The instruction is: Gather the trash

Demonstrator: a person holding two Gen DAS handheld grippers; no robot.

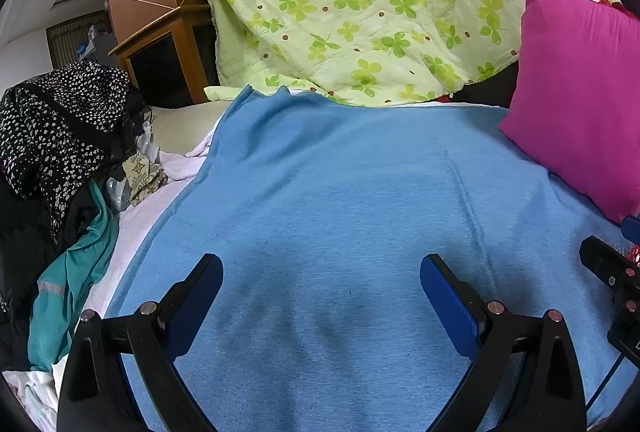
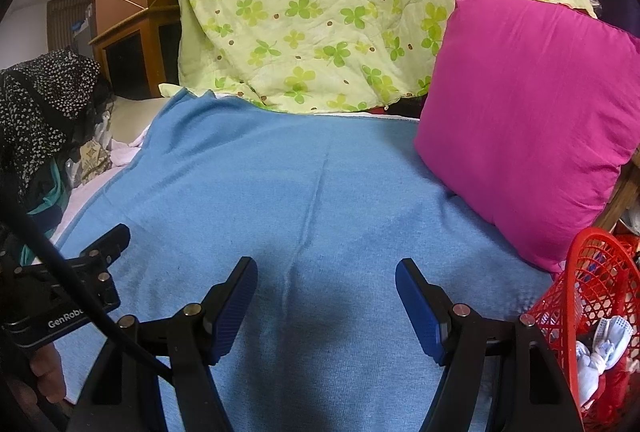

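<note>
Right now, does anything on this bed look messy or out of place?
Yes. A heap of clothes is bunched at the left edge beside the blue blanket, with crumpled wrappers tucked against it. The blanket itself lies bare, and nothing looks spilled or broken.

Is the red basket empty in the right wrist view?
No, the red basket at the right edge holds white crumpled items, which show through its mesh wall.

Bed [image 2: 96,192] — blue blanket [image 2: 280,192], pink pillow [image 2: 532,120]
</note>
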